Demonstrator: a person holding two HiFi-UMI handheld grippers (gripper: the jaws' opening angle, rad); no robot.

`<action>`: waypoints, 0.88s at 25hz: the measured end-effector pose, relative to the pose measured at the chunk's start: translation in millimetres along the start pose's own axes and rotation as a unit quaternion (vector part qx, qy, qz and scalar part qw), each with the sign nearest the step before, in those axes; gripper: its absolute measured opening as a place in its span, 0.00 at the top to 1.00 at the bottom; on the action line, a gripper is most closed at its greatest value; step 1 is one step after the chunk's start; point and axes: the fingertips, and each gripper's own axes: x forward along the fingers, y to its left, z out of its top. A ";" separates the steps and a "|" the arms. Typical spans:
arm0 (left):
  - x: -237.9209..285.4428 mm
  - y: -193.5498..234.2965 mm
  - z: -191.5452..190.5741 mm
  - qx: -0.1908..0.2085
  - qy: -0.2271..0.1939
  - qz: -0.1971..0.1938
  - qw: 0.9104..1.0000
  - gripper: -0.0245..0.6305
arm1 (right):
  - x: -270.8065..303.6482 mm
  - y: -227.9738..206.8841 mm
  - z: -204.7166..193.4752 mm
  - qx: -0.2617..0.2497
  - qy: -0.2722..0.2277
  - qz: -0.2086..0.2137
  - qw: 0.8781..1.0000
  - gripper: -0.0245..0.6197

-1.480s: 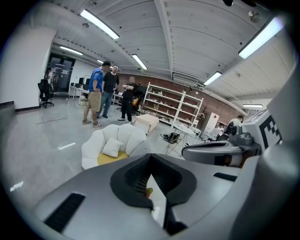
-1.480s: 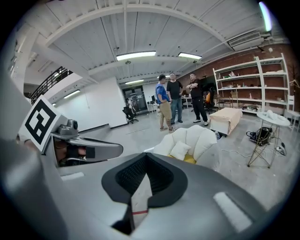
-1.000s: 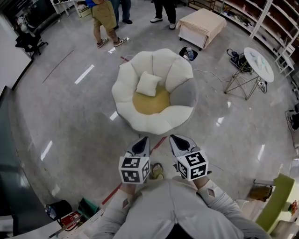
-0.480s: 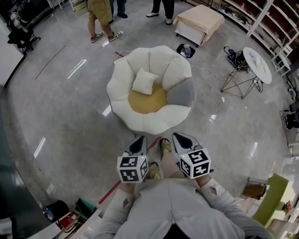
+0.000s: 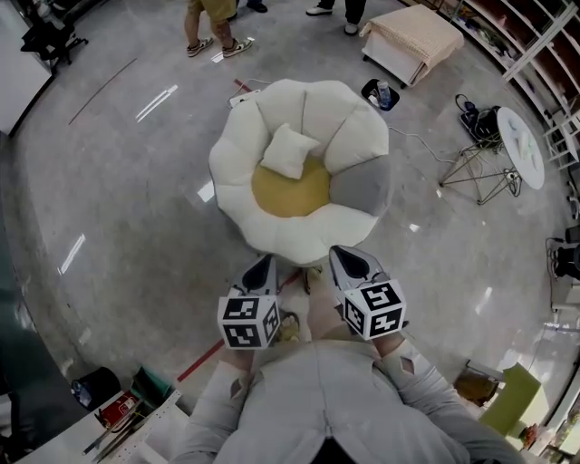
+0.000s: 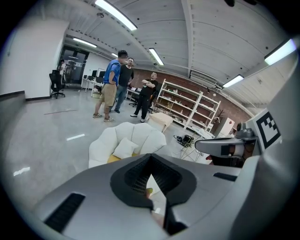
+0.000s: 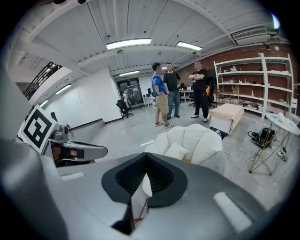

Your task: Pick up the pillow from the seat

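- A wide hall with a glossy grey floor (image 5: 127, 181). People (image 5: 213, 18) stand at 12 o'clock, a cloth-covered bench (image 5: 419, 32) at 1 o'clock and a round side table (image 5: 521, 145) at 2 o'clock.
- The white petal-shaped chair (image 5: 237, 154) stands mid-floor, at 12 o'clock from the person.
- Its yellow seat (image 5: 292, 192) carries the white pillow (image 5: 288, 150), which leans on the back petals at the seat's 11 o'clock.
- The left gripper (image 5: 261, 265) and right gripper (image 5: 344, 258) are held side by side before the chest. Each has its jaws pressed together with nothing between them.
- The step in hand looks like the approach, with the reach not yet begun. The next move calls for nearing the chair, parting one gripper's jaws wide and pinching a corner of the pillow.
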 end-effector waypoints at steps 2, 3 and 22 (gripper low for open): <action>16.8 1.8 6.2 -0.005 0.003 0.005 1.000 0.96 | 12.5 -17.2 5.2 0.003 0.008 0.002 1.000 0.96; 24.7 2.4 8.3 -0.008 0.006 0.006 1.000 0.96 | 18.3 -25.2 7.2 0.005 0.013 0.003 1.000 0.96; 192.2 34.5 54.6 -0.039 0.061 0.042 0.996 0.96 | 146.4 -138.3 43.0 0.025 0.080 0.046 0.995 0.96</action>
